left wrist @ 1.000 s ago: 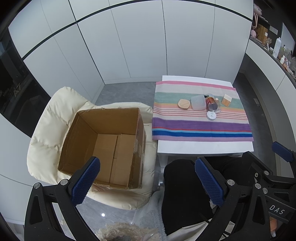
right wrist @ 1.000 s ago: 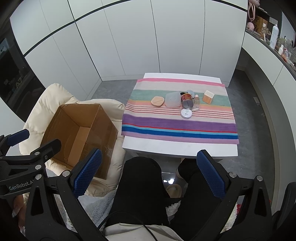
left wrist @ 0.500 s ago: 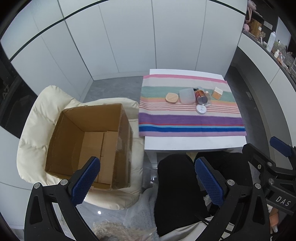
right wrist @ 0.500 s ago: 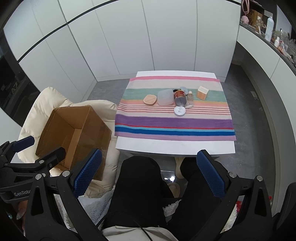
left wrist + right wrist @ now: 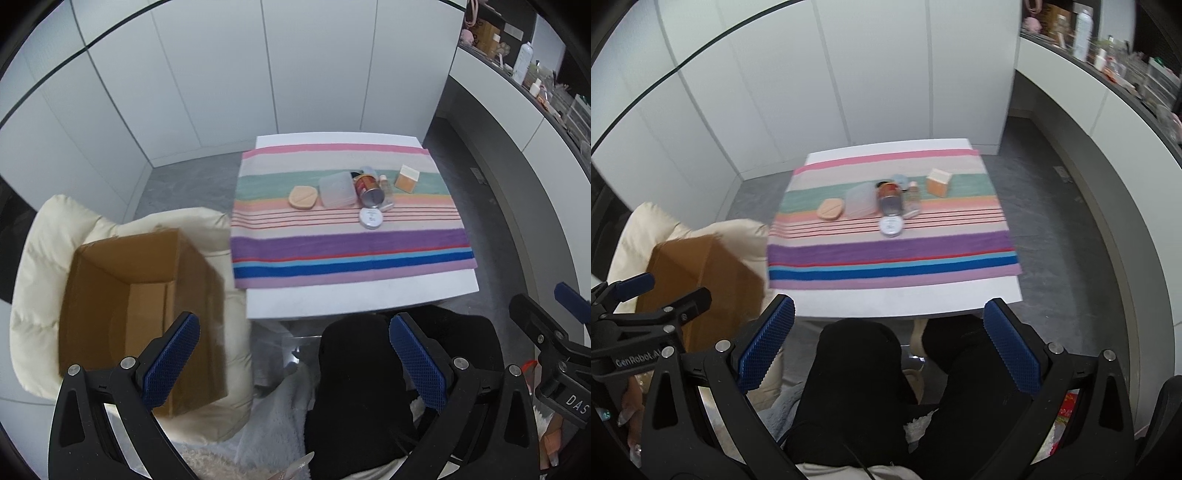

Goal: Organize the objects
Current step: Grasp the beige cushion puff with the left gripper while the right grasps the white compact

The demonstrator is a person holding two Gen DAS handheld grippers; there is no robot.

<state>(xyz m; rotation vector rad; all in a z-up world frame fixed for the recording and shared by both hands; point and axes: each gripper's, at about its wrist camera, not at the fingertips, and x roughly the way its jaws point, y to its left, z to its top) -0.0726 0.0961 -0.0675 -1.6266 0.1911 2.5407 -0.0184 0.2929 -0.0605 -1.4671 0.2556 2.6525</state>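
A small white table (image 5: 354, 299) carries a striped cloth (image 5: 351, 251). On the cloth lie a peach powder puff (image 5: 303, 197), a clear plastic tub (image 5: 337, 190), a red tin can (image 5: 369, 191) on its side, a round white tin (image 5: 371, 218), a small bottle (image 5: 385, 184) and an orange-and-white box (image 5: 407, 178). An open, empty cardboard box (image 5: 140, 310) sits on a cream chair (image 5: 44, 236) to the left. My left gripper (image 5: 295, 354) and right gripper (image 5: 886, 343) are both open and empty, held well short of the table above my lap.
White cabinet doors (image 5: 258, 74) line the back wall. A counter (image 5: 532, 85) with bottles and clutter runs along the right. My legs in black trousers (image 5: 871, 387) sit under the table's near edge. Grey floor (image 5: 1063, 221) lies to the right of the table.
Both views have shifted: the table now sits nearer the middle and the cardboard box has slid to the left. Both grippers stay open and empty.
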